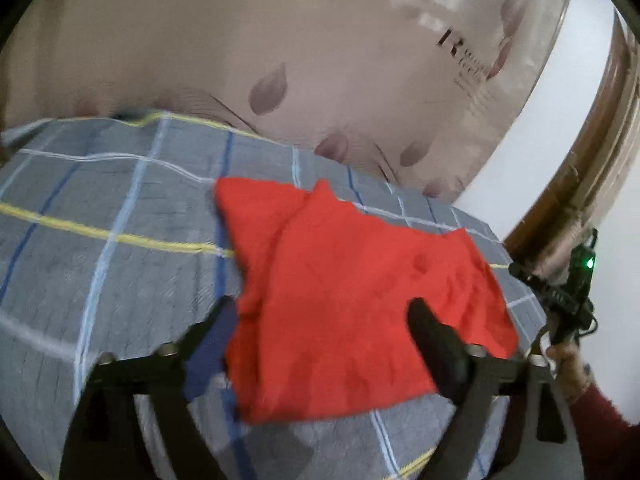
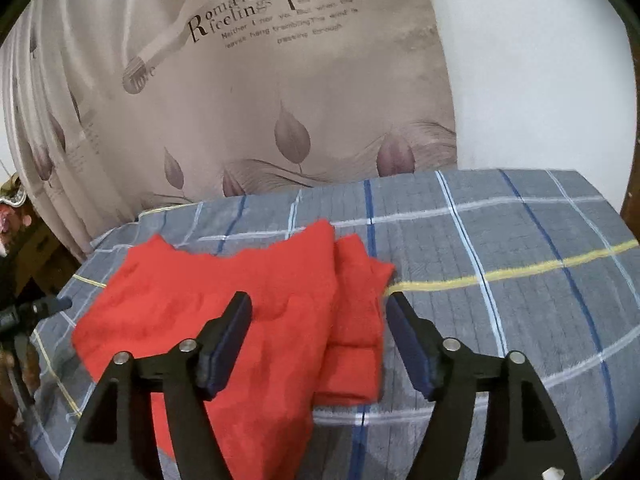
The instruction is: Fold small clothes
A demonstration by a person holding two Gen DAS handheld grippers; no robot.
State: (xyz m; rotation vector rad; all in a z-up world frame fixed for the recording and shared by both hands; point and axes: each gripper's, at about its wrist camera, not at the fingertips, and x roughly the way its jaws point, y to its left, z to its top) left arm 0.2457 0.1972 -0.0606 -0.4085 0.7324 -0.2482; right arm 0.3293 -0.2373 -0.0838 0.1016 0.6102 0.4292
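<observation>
Now, line by line:
Garment: red knitted garment (image 2: 224,312) lies flat on the bed, partly folded, one side turned in so a narrow doubled strip (image 2: 356,320) sits along its 3 o'clock edge in the right wrist view.
Garment place: in the left wrist view it (image 1: 352,300) fills the centre and runs toward 4 o'clock, reaching close to the bed's far edge.
Bed: grey checked cover (image 2: 520,280) with white, blue and yellow lines spreads under everything.
Left gripper: left gripper (image 1: 324,312) hangs over the near edge of the garment, fingers spread wide, one finger (image 1: 432,340) in front of the red cloth at 5 o'clock, the other at 7 o'clock beside its edge; nothing is pinched between them.
Right gripper: right gripper (image 2: 318,304) has its fingers parted, the doubled strip showing in the gap, the pads clear of the cloth.
Right gripper seen from left: the other tool (image 1: 568,292) shows at 3 o'clock, held by a hand (image 1: 568,364) in a dark red sleeve (image 1: 608,432).
Backdrop: beige curtain (image 2: 248,120) with leaf prints and lettering hangs behind the bed at 12 o'clock.
Wall: white wall (image 2: 540,80) stands at 2 o'clock.
</observation>
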